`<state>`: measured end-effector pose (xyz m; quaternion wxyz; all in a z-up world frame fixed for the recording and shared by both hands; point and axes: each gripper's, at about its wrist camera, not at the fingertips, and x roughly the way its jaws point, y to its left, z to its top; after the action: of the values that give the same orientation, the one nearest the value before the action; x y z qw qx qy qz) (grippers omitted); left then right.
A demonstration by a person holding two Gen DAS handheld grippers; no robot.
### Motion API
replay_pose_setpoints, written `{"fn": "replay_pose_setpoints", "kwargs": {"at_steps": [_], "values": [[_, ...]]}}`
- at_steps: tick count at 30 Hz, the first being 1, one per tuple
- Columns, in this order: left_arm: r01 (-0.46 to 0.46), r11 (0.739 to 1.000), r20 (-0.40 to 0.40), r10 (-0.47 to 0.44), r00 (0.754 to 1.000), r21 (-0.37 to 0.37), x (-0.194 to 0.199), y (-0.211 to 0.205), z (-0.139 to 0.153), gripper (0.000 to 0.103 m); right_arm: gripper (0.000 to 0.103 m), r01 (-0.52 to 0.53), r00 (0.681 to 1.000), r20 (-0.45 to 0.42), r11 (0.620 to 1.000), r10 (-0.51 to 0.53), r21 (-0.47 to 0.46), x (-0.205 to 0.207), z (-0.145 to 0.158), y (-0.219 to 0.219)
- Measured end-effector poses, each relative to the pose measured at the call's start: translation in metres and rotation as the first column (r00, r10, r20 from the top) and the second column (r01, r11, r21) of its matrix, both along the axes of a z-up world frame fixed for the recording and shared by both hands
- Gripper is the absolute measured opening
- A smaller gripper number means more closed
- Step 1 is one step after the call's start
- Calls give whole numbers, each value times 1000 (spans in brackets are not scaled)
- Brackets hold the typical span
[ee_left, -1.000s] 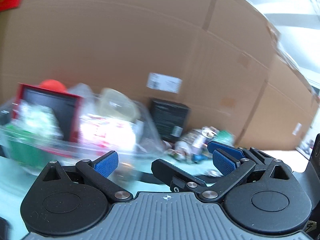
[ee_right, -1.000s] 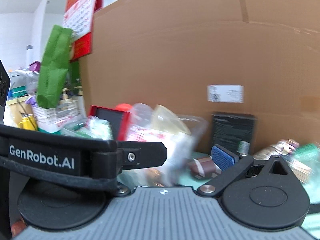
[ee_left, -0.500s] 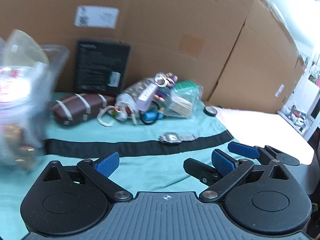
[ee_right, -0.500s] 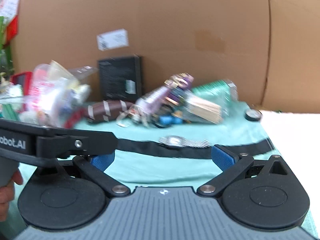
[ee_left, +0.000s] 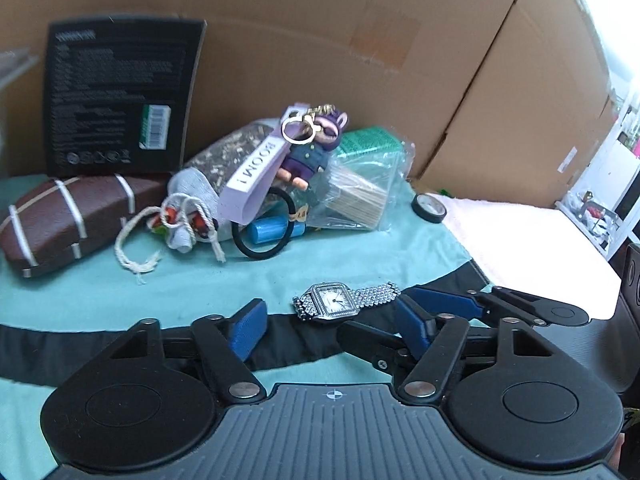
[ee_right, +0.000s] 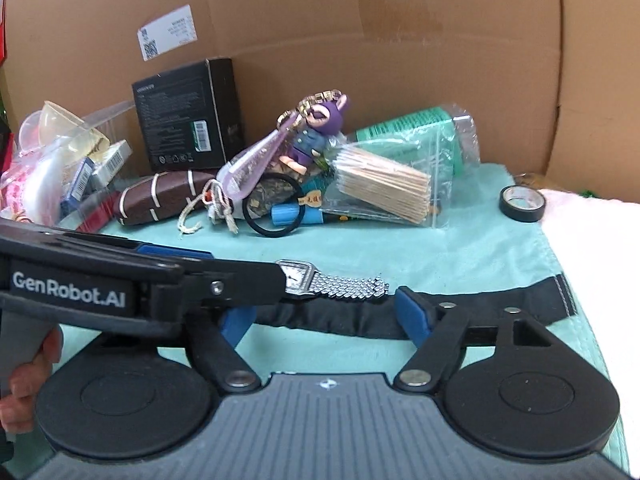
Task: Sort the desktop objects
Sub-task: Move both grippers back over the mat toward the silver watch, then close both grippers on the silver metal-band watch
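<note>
A silver watch (ee_left: 340, 302) lies on the teal cloth (ee_left: 200, 280), just past my open, empty left gripper (ee_left: 332, 328). In the right wrist view the watch (ee_right: 336, 284) lies just ahead of my open, empty right gripper (ee_right: 324, 316); the left gripper's body partly covers its face. Behind lies a pile: a purple keychain figure (ee_left: 312, 148), a black hair tie (ee_left: 264, 226), a bag of toothpicks (ee_right: 384, 184), a brown glasses case (ee_left: 68, 216) and a drawstring pouch (ee_left: 224, 164).
A black box (ee_left: 120, 96) leans on the cardboard wall (ee_right: 360, 40) at the back. A roll of black tape (ee_right: 522, 203) sits at the cloth's right edge, next to a white towel (ee_right: 592, 248). A clear bin of packets (ee_right: 60, 176) stands at the left.
Both grippers have swung right and down, from the clear bin at the left to the watch, which now lies close in front of both. Both stay open.
</note>
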<state>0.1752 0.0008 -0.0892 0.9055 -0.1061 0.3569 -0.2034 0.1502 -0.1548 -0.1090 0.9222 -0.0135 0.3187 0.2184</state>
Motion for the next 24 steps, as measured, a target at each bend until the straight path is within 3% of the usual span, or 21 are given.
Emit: {"fn": "replay_pose_setpoints", "kwargs": {"at_steps": [7,10,12,17,19,20,21,24], "values": [[43,999,4,-43,999,18,19,-14,-6,73,72,-39,999,8,999,40,-13,9,0,3],[32,996,25,-35,999,83,17,-20,-5,59,64,-40,999,22,998,41,-48,6,0,6],[22,993,29,-25,999,114,17,-20,-5,42,61,-35,999,26,998,36,-58,4,0,5],[15,994,23,-18,1000,112,4,-14,-4,36,57,-41,999,22,997,43,-69,-7,2,6],[11,995,19,-12,1000,96,-4,-9,-1,27,48,-42,999,18,996,43,-73,-14,4,6],[21,997,-4,-21,1000,72,-8,-6,0,20,33,-40,999,12,997,41,-60,-16,5,5],[24,998,-32,-22,999,55,-11,-3,-1,20,26,-26,1000,3,999,26,-44,-19,5,3],[17,999,-41,-15,999,36,-26,1,-1,23,25,-43,999,-12,999,43,-30,-26,4,2]]}}
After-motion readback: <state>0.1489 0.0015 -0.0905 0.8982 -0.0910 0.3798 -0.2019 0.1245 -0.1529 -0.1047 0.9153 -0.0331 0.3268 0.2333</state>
